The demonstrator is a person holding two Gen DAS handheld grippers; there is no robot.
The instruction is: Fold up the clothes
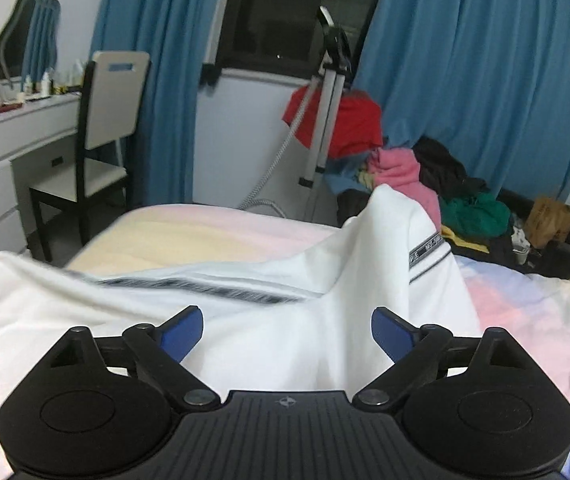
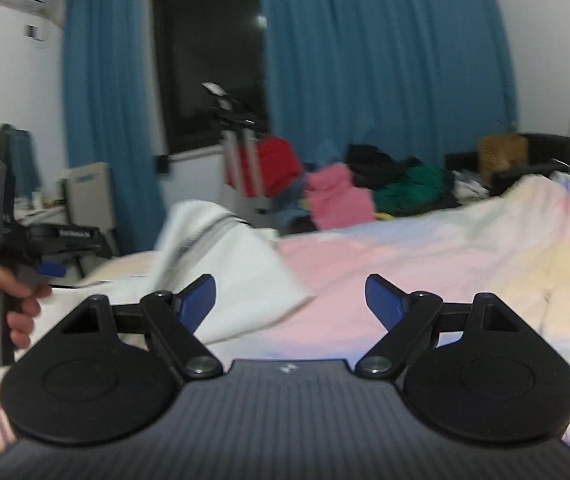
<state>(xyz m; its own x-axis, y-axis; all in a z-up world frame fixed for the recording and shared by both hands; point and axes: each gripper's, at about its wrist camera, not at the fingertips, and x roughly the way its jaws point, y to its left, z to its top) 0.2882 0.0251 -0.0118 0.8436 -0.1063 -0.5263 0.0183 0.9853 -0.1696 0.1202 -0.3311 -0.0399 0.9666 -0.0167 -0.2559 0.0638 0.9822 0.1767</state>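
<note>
A white garment [image 1: 269,320] with a black-and-grey striped band lies rumpled on the pastel bed sheet [image 1: 189,232]; one part of it stands up in a peak toward the far right. My left gripper [image 1: 287,334] hovers over it, its blue pads wide apart and pressing on nothing. In the right wrist view the same white garment [image 2: 225,256] is blurred and sits left of centre. My right gripper [image 2: 289,302] is open above the bare sheet [image 2: 425,256] with nothing between its fingers. At the left edge a hand holds the left gripper [image 2: 51,269].
A pile of clothes [image 1: 401,168] in red, pink, black and green lies past the bed's far edge, beside a tripod stand [image 1: 325,120]. A chair [image 1: 93,136] and white dresser [image 1: 1,152] stand left. A brown paper bag [image 1: 549,220] is far right. Blue curtains [image 1: 465,80] hang behind.
</note>
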